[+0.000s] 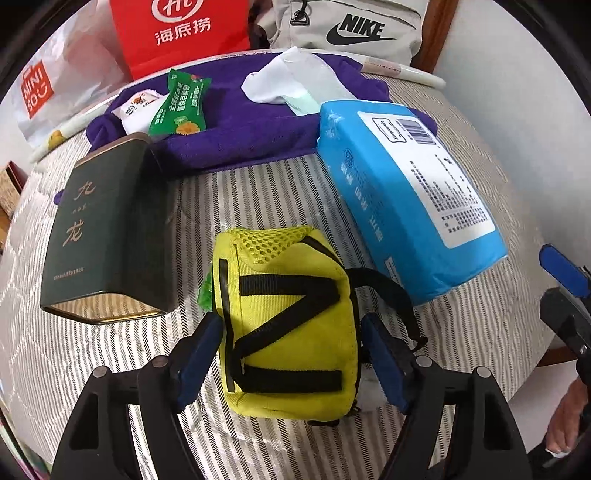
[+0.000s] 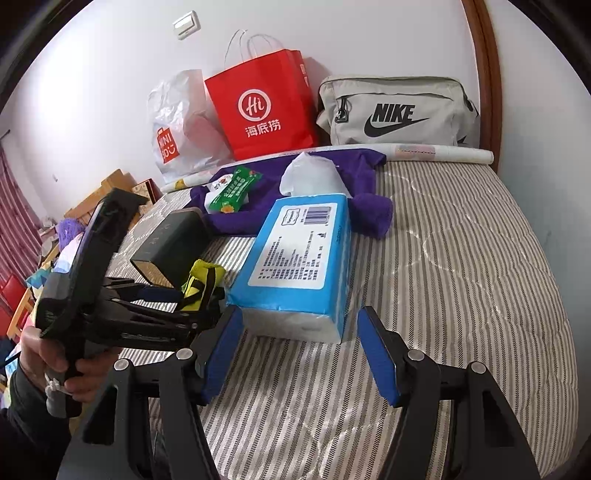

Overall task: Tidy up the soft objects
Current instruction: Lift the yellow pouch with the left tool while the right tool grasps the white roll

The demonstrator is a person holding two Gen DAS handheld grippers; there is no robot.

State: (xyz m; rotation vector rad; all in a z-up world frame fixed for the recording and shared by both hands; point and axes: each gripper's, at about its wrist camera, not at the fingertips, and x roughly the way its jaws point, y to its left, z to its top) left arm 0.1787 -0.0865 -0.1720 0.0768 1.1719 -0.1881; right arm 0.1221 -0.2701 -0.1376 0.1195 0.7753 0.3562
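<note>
we've got the pouch [image 1: 291,325] btwn left gripper [image 1: 291,354] jaws, open, pads just beside it; right gripper [image 2: 299,354] open, empty, near tissue pack [image 2: 299,258].

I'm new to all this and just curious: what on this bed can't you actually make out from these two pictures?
- Yellow pouch: in the right wrist view, mostly hidden behind the left gripper.
- Small print on the blue tissue pack: too small in both views.
- Red paper bag: top cut off by the left wrist view's edge.
- Insides of the grey Nike bag: zipped shut.
</note>
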